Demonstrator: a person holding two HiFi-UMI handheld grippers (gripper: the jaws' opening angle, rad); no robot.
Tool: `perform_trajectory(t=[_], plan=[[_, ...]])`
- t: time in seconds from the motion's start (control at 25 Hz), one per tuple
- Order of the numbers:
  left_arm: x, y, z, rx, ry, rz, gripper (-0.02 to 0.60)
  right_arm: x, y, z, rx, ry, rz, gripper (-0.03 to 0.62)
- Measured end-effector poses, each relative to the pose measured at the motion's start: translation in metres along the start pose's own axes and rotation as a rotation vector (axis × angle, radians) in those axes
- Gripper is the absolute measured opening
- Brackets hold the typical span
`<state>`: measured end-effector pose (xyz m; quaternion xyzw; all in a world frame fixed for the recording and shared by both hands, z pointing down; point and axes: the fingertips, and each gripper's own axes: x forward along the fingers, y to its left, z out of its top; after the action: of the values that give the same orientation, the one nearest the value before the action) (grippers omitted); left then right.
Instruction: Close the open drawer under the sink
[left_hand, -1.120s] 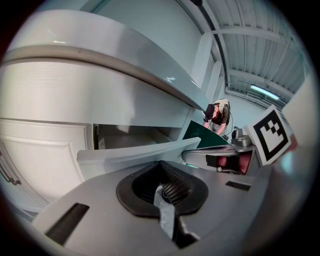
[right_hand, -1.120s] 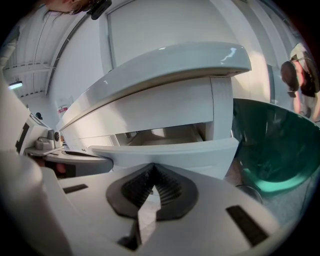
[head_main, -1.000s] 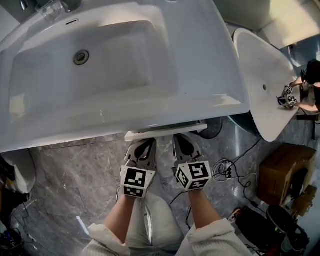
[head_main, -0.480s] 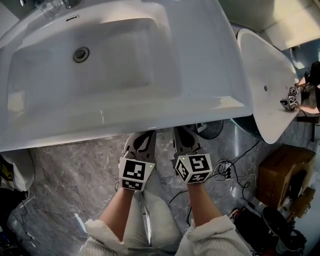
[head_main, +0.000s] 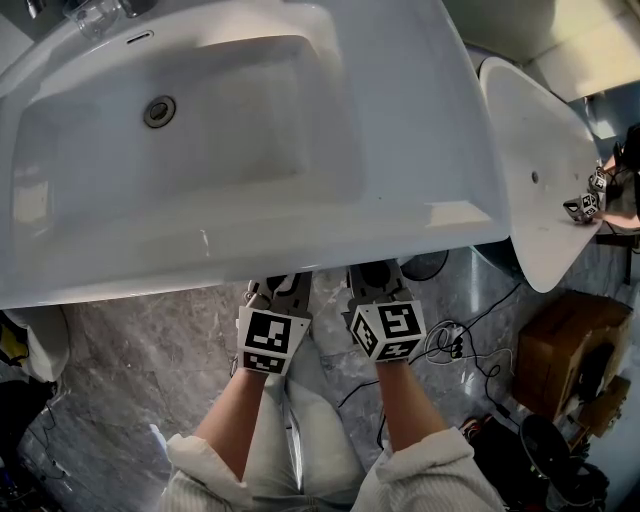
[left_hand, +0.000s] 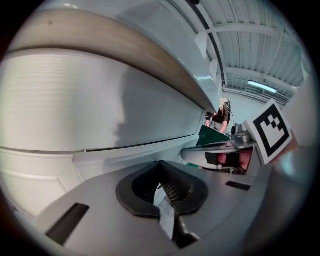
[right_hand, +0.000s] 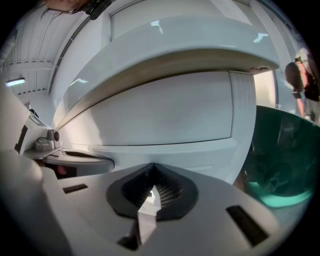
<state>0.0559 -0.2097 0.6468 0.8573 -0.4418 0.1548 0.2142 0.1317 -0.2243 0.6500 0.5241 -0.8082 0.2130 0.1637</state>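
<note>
The white sink (head_main: 250, 130) fills the top of the head view, and the drawer below it is hidden under the sink's front rim. In both gripper views the drawer's flat white front (left_hand: 100, 115) (right_hand: 165, 115) stands close ahead, under the overhanging sink. My left gripper (head_main: 275, 298) and right gripper (head_main: 375, 285) sit side by side, their tips tucked under the rim. The left gripper (left_hand: 162, 187) has its jaws shut with nothing between them. So does the right gripper (right_hand: 150, 192). Each gripper view shows the other gripper alongside.
A second white basin (head_main: 530, 170) stands to the right, with another person's hands and marked grippers (head_main: 590, 200) beyond it. A cardboard box (head_main: 565, 340) and cables (head_main: 450, 340) lie on the grey marble floor. A green panel (right_hand: 280, 165) is right of the cabinet.
A second ago the drawer's white top edge stuck out from under the sink. It has gone under the rim, and both grippers have moved forward with it.
</note>
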Motion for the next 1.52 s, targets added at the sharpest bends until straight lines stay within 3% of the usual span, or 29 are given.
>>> perform_trajectory(t=[0.32,0.56,1.04,1.52], plan=[[0.003,0.004,0.002,0.013,0.008,0.002,0.015,0.005,0.000,0.002,0.001,-0.002,0.003,0.011],[0.000,0.003,0.008,-0.034,-0.017,0.032,0.015,0.002,0.001,0.002,0.016,-0.006,-0.020,0.011],[-0.031,-0.020,0.013,-0.018,-0.010,-0.012,0.015,-0.033,0.028,0.001,0.003,0.009,0.003,0.011],[-0.083,-0.048,0.072,0.027,-0.005,-0.052,0.015,-0.088,0.054,0.074,0.004,-0.042,-0.018,0.011]])
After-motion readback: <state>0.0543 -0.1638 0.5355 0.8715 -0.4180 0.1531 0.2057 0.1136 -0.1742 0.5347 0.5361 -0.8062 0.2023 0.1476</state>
